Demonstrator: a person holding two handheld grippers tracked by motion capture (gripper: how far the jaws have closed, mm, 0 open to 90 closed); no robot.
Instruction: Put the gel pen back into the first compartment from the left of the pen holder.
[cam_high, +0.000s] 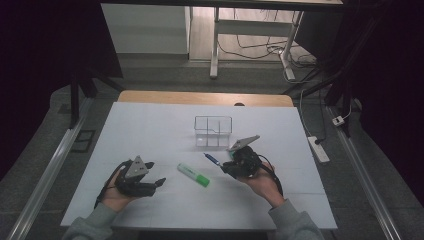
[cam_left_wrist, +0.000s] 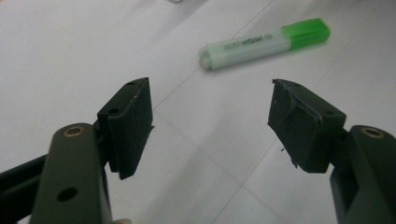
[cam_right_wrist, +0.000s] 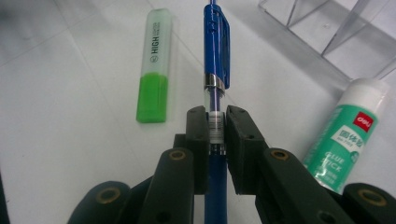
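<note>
Blue ballpoint pen (cam_right_wrist: 215, 56) clamped in right gripper (cam_right_wrist: 216, 135); left gripper (cam_left_wrist: 210, 126) wide, holding nothing.

Clear plastic divided organiser (cam_high: 213, 131) sits mid-table beyond the hands, its compartments look bare. Right gripper pads pinch the pen around its clear barrel section just behind the metal ring, clip end pointing forward past the jaws; in the high view the pen (cam_high: 212, 159) sticks out up-left from the right gripper (cam_high: 235, 167), just short of the organiser. Green highlighter (cam_high: 193, 174) lies flat between the two hands, capped. Glue stick (cam_right_wrist: 348, 130), white cap, green label, lies beside the right gripper near the organiser. Left gripper (cam_high: 152, 184) hovers low, jaws aimed toward the highlighter (cam_left_wrist: 265, 43), apart from it. White table sheet (cam_high: 150, 125) over wood top; grey floor, cables and a power strip (cam_high: 318, 149) to the right, dim room.
</note>
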